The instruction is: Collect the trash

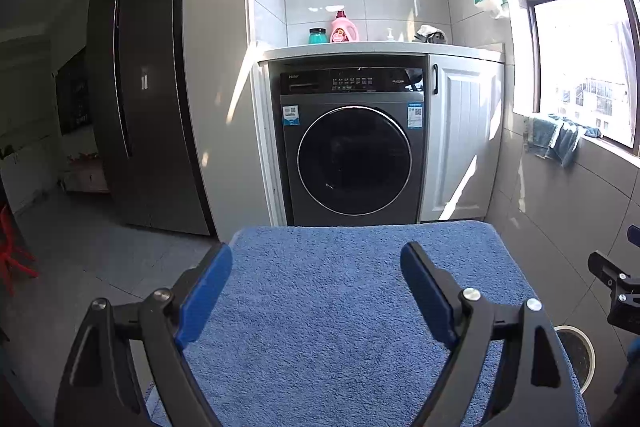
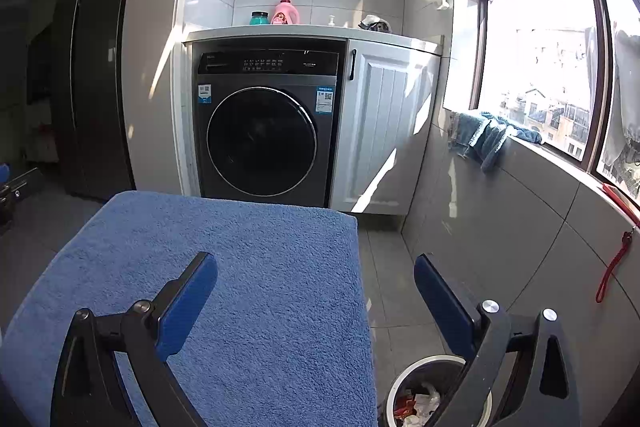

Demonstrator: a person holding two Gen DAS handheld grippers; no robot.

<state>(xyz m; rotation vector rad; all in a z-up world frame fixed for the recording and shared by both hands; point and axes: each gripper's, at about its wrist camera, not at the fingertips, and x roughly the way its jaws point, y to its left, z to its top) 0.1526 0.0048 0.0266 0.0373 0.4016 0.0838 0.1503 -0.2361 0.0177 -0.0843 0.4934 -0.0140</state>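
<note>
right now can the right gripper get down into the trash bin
Probably yes: the trash bin sits open just below the right gripper, beside the blue towel, with nothing covering it.

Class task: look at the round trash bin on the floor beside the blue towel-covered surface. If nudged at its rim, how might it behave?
The trash bin looks only partly filled with light wrappers, so it probably slides or tips easily. Its round shape suggests it could roll if toppled.

Home laundry nook; washing machine (image 1: 354,147).
</note>
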